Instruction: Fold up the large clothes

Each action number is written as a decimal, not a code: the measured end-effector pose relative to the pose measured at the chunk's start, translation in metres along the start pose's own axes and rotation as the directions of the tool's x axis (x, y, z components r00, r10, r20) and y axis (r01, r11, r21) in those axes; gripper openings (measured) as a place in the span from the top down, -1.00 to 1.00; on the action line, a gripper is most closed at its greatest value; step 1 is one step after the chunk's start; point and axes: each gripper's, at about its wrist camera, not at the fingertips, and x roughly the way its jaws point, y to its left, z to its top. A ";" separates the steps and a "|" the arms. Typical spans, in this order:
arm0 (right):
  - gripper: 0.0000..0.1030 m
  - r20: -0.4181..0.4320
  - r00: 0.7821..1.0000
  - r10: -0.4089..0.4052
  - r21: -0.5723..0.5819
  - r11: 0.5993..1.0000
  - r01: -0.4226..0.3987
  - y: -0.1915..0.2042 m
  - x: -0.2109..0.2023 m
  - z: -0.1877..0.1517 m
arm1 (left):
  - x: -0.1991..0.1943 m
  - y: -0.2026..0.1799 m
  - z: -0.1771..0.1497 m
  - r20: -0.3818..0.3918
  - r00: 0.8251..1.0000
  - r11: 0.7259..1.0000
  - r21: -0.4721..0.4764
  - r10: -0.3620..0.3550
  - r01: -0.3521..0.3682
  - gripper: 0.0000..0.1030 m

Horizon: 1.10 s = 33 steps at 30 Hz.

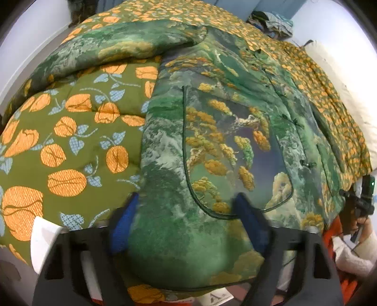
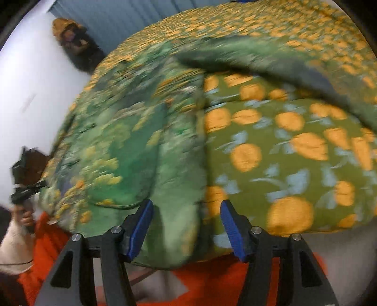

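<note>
A large padded green jacket (image 1: 212, 131) with a yellow-and-green landscape print lies spread on a bed; one sleeve (image 1: 122, 44) stretches to the far left. In the right wrist view the jacket (image 2: 122, 146) fills the left half, its sleeve (image 2: 271, 56) across the top. My left gripper (image 1: 186, 211) is open, its blue pads either side of the jacket's near hem, above a piped pocket edge. My right gripper (image 2: 186, 219) is open over the jacket's near hem corner, by its side edge. This view is motion-blurred.
An olive quilt with orange fruit print (image 1: 59, 146) covers the bed (image 2: 294, 153). White walls flank it. A pile of clothes (image 1: 273, 21) sits far back. Orange fabric (image 2: 212, 282) lies below the bed edge. The other hand-held gripper shows at the edge of each view (image 1: 358, 204).
</note>
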 end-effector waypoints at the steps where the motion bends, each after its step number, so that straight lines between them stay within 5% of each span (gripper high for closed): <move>1: 0.07 -0.013 1.000 -0.014 -0.004 1.000 0.014 0.003 0.004 -0.001 | 0.000 0.003 -0.003 -0.009 1.000 1.000 -0.010 -0.018 0.018 0.26; 4: 0.55 -0.019 0.999 -0.041 -0.014 0.999 0.041 0.012 0.007 -0.003 | -0.003 0.003 -0.007 0.007 0.999 0.999 -0.025 -0.039 0.039 0.47; 9: 0.69 0.001 0.995 -0.099 -0.085 0.992 0.099 0.028 -0.005 -0.004 | -0.017 -0.010 -0.018 0.024 1.000 0.999 0.029 -0.018 0.018 0.55; 16: 0.68 0.011 0.987 -0.157 -0.138 0.978 0.158 0.036 -0.001 0.002 | -0.026 -0.012 -0.031 0.039 0.999 0.999 0.038 0.002 -0.003 0.38; 18: 0.55 0.027 0.985 -0.169 -0.128 0.977 0.171 0.036 0.000 0.006 | -0.032 -0.013 -0.027 0.060 0.998 1.000 0.019 0.016 -0.017 0.25; 20: 0.18 0.045 0.985 -0.164 -0.106 0.980 0.168 0.033 -0.007 0.007 | -0.048 -0.018 -0.019 0.101 0.995 0.999 0.021 0.027 -0.029 0.16; 22: 0.10 0.089 0.983 -0.164 -0.093 0.981 0.172 0.029 -0.024 0.007 | -0.065 -0.026 -0.010 0.146 0.988 0.997 0.049 0.046 -0.054 0.00; 26: 0.07 0.185 0.960 -0.212 -0.094 0.968 0.232 0.019 -0.062 0.007 | -0.102 -0.043 0.006 0.268 0.962 0.995 0.076 0.046 -0.069 -0.48; 28: -0.09 0.229 0.947 -0.227 -0.072 0.966 0.249 0.011 -0.075 0.012 | -0.115 -0.054 0.015 0.340 0.940 0.994 0.077 0.042 -0.073 -0.79; 33: -0.14 0.308 0.906 -0.289 0.032 0.955 0.294 -0.017 -0.090 0.030 | -0.118 -0.087 0.032 0.490 0.869 0.995 0.024 0.071 -0.095 -0.95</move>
